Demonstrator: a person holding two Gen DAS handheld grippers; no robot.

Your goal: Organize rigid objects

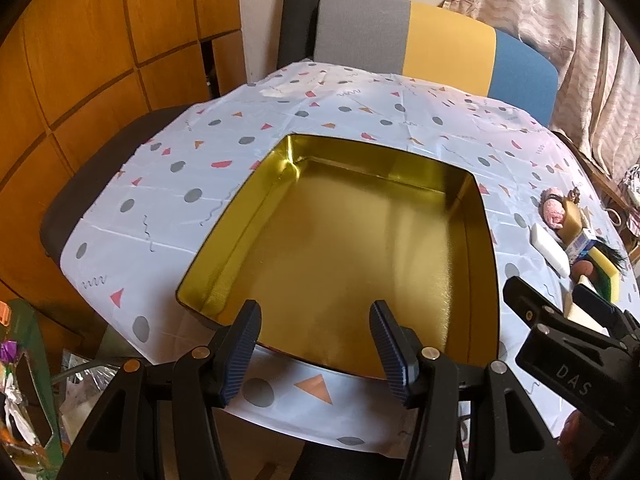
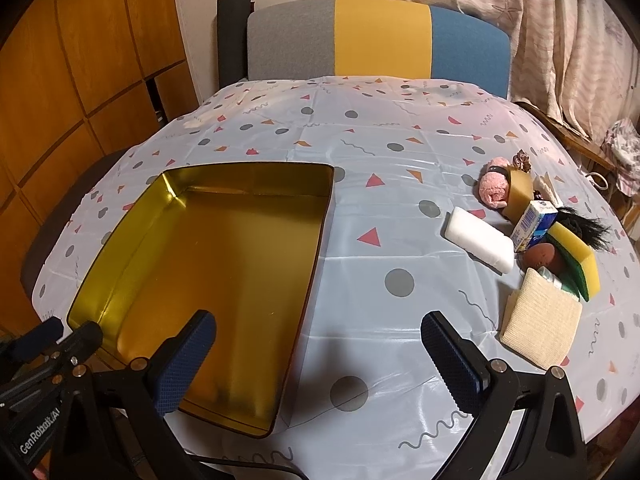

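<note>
A shallow gold tin tray [image 1: 240, 220] lies with nothing in it on the patterned tablecloth. My left gripper [image 1: 318, 348] hovers open over the tray's near rim, nothing between its blue pads. My right gripper [image 2: 320, 360] stands wide open above the tray's [image 2: 120, 240] right edge and the cloth, holding nothing. To its right lies a cluster: a white block [image 2: 478, 242], a small blue-and-white carton [image 2: 534, 224], a yellow-green sponge [image 2: 576, 258], a brown ball [image 2: 542, 258], a cream woven pad [image 2: 540, 324], a pink fluffy item [image 2: 496, 188] and a black bristly item [image 2: 584, 226].
A grey, yellow and blue chair back [image 2: 380, 36] stands behind the table. Wooden panelling [image 2: 80, 60] runs along the left, curtains [image 2: 560, 40] hang at the right. Bags and clutter [image 1: 24, 380] sit below the table's left edge. The left gripper [image 2: 60, 336] shows at the tray's near-left corner.
</note>
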